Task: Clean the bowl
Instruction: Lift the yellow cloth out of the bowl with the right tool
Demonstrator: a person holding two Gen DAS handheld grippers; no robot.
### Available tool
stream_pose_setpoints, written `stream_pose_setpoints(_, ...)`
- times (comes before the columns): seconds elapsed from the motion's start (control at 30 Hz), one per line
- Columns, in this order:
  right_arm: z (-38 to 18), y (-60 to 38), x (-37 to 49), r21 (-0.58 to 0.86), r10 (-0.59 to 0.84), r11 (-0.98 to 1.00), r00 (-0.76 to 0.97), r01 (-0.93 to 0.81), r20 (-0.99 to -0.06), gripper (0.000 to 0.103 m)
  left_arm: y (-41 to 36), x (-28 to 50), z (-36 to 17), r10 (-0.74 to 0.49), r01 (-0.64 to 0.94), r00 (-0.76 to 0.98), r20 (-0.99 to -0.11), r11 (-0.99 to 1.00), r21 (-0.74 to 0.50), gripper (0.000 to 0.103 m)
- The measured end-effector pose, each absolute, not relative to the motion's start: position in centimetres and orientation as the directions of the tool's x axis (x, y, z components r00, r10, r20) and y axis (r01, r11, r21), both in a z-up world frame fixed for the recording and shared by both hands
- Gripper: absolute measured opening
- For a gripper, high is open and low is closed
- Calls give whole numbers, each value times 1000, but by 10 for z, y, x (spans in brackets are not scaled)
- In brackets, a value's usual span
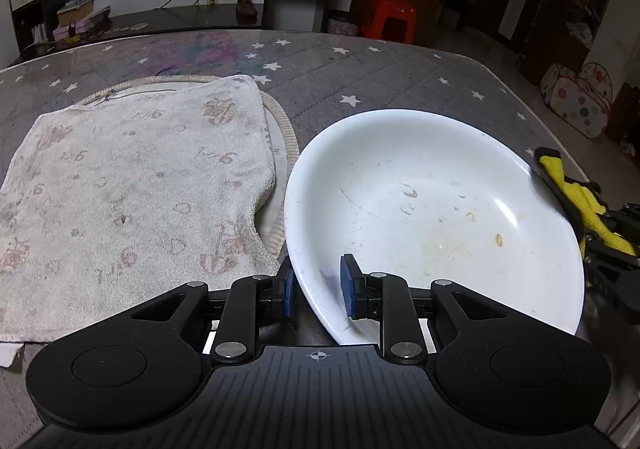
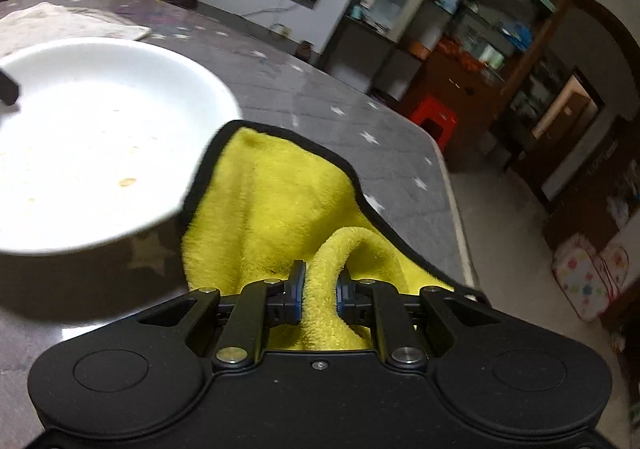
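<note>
Your left gripper (image 1: 318, 285) grips the near rim of the white bowl (image 1: 432, 209), which sits tilted on the table (image 1: 360, 65) beside a towel (image 1: 132, 185). Your right gripper (image 2: 319, 289) is clenched on a yellow cloth (image 2: 272, 201) next to the bowl.

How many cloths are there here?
2. A pale printed towel lies flat left of the white bowl; a yellow cloth is clamped in the right tool. Others may be hidden.

Grey table (image 1: 360, 73) with white star print carries all. Round woven-edged mat (image 1: 286, 125) ahead-left of left gripper (image 1: 318, 285), white towel (image 1: 132, 185) spread over it. White bowl (image 1: 440, 201) just ahead of same gripper, tilted; whether it touches table, cannot tell.
</note>
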State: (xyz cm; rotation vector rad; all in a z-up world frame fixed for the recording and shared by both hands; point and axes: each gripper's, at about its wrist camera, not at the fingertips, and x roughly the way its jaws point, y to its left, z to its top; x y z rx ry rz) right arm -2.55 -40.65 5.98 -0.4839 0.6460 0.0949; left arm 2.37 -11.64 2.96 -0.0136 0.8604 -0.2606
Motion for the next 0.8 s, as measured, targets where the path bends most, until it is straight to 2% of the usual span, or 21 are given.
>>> stream_pose_setpoints(0.07,57,-396,-31,-410,19,854,805,-322,-592,15,-115,24,29,-234,218,618,-751,968,-122,25)
stream_pose_setpoints(0.3,55,-394,-38,-392,95,843,820,-368,-565,16,-117,26,27,-221,213,618,-755,971,-111,27)
stream_pose_setpoints(0.33,54,-393,-39,-390,105,841,821,-374,-561,18,-117,26,27,-218,212,617,-756,971,-107,27)
stream_pose_setpoints(0.37,54,-393,-40,-388,116,839,822,-381,-557,25,-118,26,27,-215,212,617,-757,972,-104,27)
stream_pose_setpoints(0.47,53,-392,-43,-381,148,833,826,-401,-544,38,-120,26,27,-205,211,620,-757,973,-90,28)
stream_pose_setpoints(0.57,63,-400,-57,-371,146,845,833,-386,-534,45,-122,25,27,-193,210,625,-757,975,-76,28)
stream_pose_setpoints(0.8,96,-426,-96,-308,112,902,854,-302,-508,45,-121,23,27,-198,212,633,-748,974,-78,27)
